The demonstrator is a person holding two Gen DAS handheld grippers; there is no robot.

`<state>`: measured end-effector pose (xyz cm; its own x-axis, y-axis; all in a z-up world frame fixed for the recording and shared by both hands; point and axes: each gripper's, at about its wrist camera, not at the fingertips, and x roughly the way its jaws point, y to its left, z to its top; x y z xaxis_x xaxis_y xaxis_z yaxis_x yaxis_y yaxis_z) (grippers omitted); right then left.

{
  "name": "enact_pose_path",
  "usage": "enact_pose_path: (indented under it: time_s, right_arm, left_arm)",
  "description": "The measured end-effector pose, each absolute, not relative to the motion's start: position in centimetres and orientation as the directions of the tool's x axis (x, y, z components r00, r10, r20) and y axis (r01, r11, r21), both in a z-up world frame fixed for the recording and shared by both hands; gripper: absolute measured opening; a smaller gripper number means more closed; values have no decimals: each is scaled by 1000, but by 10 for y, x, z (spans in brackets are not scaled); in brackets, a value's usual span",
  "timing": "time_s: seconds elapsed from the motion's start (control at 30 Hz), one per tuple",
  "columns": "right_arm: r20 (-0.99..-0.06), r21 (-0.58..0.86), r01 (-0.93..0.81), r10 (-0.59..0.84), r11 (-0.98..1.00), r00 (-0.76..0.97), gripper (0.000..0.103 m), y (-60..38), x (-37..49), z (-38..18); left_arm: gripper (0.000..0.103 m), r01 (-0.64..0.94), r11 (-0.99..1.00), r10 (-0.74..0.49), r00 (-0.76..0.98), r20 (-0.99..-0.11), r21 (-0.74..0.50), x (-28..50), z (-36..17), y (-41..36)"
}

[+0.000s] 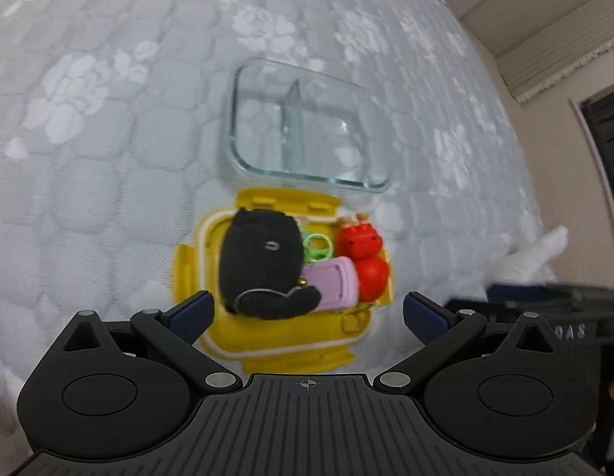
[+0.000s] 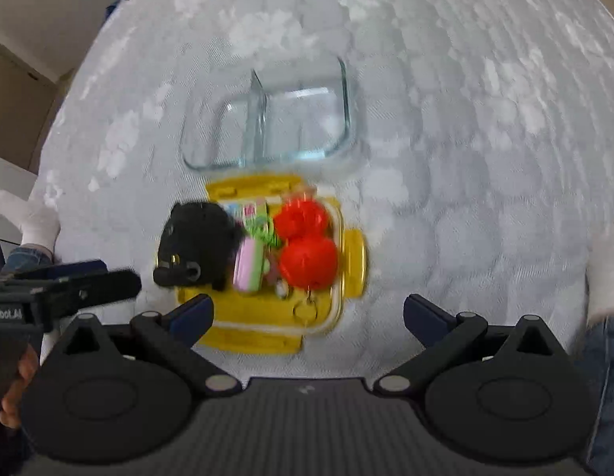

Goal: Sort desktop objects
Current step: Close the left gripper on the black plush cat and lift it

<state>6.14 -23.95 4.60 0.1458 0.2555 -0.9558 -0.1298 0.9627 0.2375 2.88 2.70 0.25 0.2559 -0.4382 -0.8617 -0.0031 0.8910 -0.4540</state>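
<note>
Both views blurred. Small toys heaped on yellow lid (image 1: 291, 341), lid lying flat on quilted mattress (image 1: 108, 158): black plush (image 1: 259, 261), green rings (image 1: 317, 248), pink case (image 1: 336, 283), red toy (image 1: 364, 254). Divided glass container (image 1: 307, 127) just beyond lid, both compartments holding nothing; presumably set close as the sorting target. Left claw (image 1: 307, 309) spread wide, gripping nothing, above near edge of lid. Right claw (image 2: 307, 313) likewise spread and unloaded. Fits toys awaiting sorting or tipped back out.
</note>
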Motion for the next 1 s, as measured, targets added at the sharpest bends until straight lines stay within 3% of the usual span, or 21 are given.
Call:
enact_pose_path:
  time_s: [0.13, 0.3, 0.43, 0.57, 0.73, 1.0]
  right_arm:
    - [-961, 195, -193, 227, 962, 156, 103, -238, 79, 36]
    - [-964, 162, -244, 206, 956, 166, 103, -235, 88, 14]
    - [-973, 133, -284, 180, 950, 146, 103, -238, 80, -2]
    - [-971, 182, -189, 206, 965, 119, 103, -253, 86, -3]
    - [-964, 190, -182, 219, 965, 151, 103, -254, 86, 7]
    - [-969, 195, -166, 216, 967, 121, 103, -252, 88, 2]
  left_arm:
    - [103, 2, 911, -402, 234, -885, -413, 49, -10, 24]
    - [103, -135, 890, -416, 151, -897, -436, 61, -52, 24]
    - [103, -119, 900, -403, 143, -904, -420, 65, -65, 18]
    - [103, -130, 895, -401, 191, -896, -428, 75, -70, 17]
    - [103, -24, 960, -263, 269, -927, -280, 74, -62, -2]
    - [101, -14, 960, -267, 243, -933, -278, 78, -70, -9]
